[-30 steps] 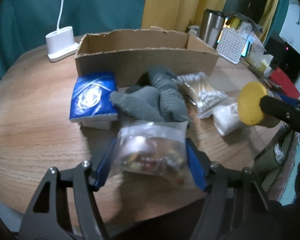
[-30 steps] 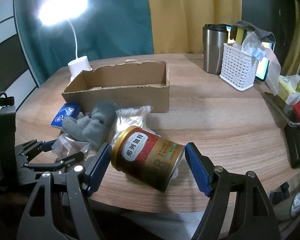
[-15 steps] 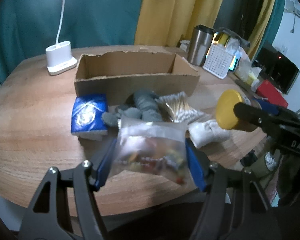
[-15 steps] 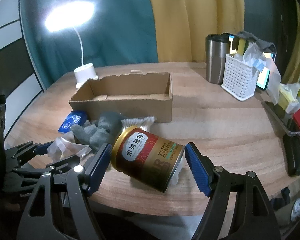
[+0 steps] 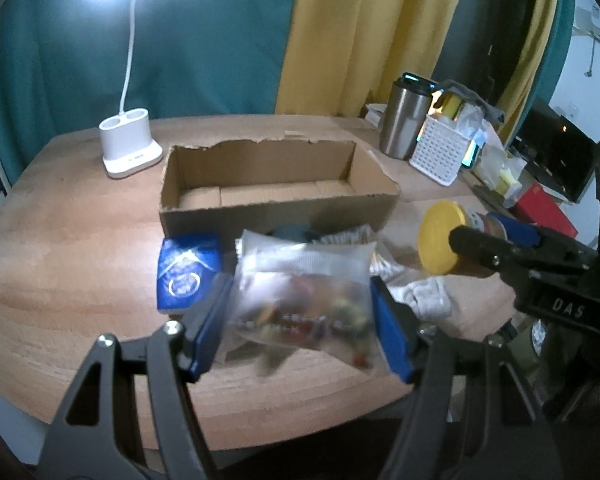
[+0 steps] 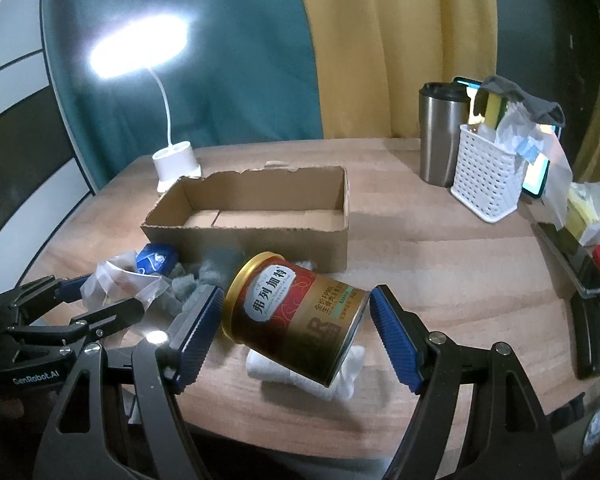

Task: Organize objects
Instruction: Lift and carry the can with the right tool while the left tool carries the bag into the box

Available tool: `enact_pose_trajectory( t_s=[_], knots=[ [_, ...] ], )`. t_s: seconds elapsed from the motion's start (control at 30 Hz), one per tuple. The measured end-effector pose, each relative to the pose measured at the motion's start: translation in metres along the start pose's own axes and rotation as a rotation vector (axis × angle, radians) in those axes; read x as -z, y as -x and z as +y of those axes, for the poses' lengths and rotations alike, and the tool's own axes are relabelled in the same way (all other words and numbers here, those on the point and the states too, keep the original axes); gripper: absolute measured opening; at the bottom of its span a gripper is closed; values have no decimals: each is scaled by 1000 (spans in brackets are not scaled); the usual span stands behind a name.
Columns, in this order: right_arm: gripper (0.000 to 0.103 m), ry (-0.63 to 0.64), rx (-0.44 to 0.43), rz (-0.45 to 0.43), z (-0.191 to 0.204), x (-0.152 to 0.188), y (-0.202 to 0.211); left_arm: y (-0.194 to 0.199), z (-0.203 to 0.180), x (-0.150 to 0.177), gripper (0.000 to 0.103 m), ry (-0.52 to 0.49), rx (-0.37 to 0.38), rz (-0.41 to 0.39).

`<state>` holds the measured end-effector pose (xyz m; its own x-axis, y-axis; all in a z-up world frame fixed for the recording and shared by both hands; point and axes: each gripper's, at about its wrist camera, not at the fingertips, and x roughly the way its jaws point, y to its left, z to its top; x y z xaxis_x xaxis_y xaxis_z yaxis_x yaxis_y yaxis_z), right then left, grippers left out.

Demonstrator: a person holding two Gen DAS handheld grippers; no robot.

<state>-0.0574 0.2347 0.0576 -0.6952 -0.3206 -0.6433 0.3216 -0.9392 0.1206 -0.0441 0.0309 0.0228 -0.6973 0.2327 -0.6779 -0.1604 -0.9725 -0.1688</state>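
My left gripper [image 5: 300, 318] is shut on a clear zip bag of small coloured items [image 5: 304, 304], held above the table's near edge. My right gripper [image 6: 296, 328] is shut on a red and gold tin [image 6: 296, 320] lying on its side, its yellow lid [image 5: 440, 238] showing in the left wrist view. An open cardboard box [image 5: 276, 196] stands empty behind them. In front of the box lie a blue packet [image 5: 188, 272], a grey cloth [image 6: 210, 272], a bag of cotton swabs [image 5: 348, 236] and a white pad bundle [image 6: 300, 376].
A white lamp base [image 5: 130, 148] stands at the back left. A steel tumbler [image 6: 442, 132] and a white slotted basket [image 6: 486, 176] stuffed with items stand at the back right. Dark devices and a red box [image 5: 546, 208] crowd the right edge of the wooden table [image 5: 60, 260].
Both grippers have risen with their loads. The bag now hangs higher over the pile, the tin is lifted off the white bundle, and the box interior has come into view.
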Motion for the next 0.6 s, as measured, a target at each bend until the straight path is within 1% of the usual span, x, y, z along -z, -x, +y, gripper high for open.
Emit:
enact_pose_trajectory(
  t_s=[0.3,0.6],
  knots=[
    [78,33,-33,2,-10,-17,-14,-12,-2,-21,68,36,-29,-20],
    [78,68,-64,24,-19,-31,-30,-23,-6,-37,68,72,-50,-32]
  ],
)
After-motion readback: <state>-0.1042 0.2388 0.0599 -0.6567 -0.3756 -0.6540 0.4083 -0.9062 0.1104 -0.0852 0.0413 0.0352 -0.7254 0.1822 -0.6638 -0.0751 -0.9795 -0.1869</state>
